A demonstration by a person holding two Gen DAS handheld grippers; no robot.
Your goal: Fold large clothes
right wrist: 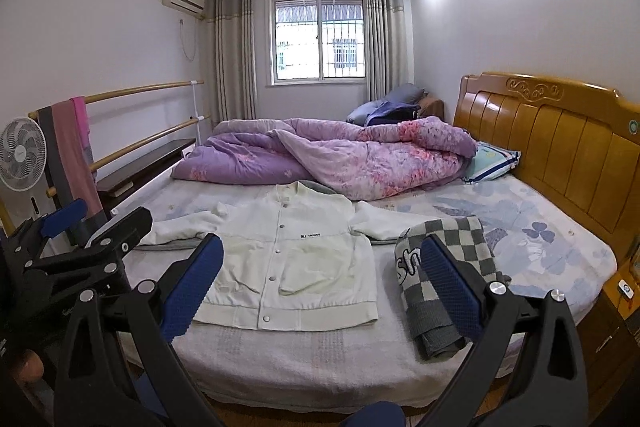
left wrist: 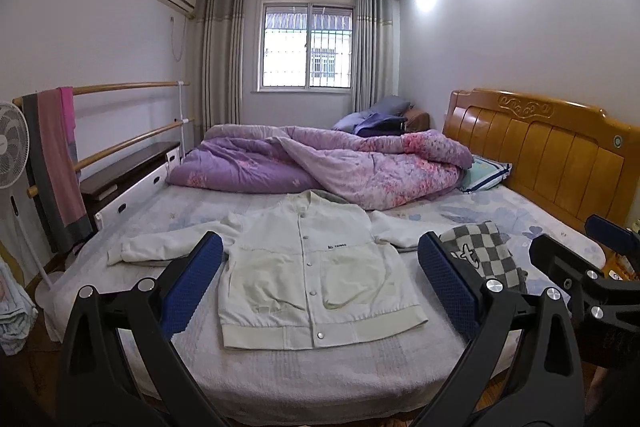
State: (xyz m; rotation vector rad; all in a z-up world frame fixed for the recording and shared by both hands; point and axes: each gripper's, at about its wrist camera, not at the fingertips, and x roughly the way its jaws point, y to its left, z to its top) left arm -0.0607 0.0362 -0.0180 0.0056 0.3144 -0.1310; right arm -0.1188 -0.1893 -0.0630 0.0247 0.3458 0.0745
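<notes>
A white snap-button jacket [left wrist: 304, 267] lies flat, front up, sleeves spread, on the bed; it also shows in the right wrist view [right wrist: 288, 259]. A folded grey-and-white checkered garment [left wrist: 480, 251] lies to its right, also in the right wrist view [right wrist: 440, 267]. My left gripper [left wrist: 320, 279] is open and empty, held above the bed's near edge in front of the jacket. My right gripper [right wrist: 320, 279] is open and empty, held over the near edge between the jacket and the checkered garment. Each gripper shows at the other view's edge.
A bunched purple floral quilt [left wrist: 328, 159] lies across the far half of the bed. A pillow [left wrist: 484, 173] and wooden headboard [left wrist: 560, 155] are on the right. A fan [left wrist: 10, 147], a rail with hung towels [left wrist: 52, 163] and a low cabinet [left wrist: 128, 171] stand on the left.
</notes>
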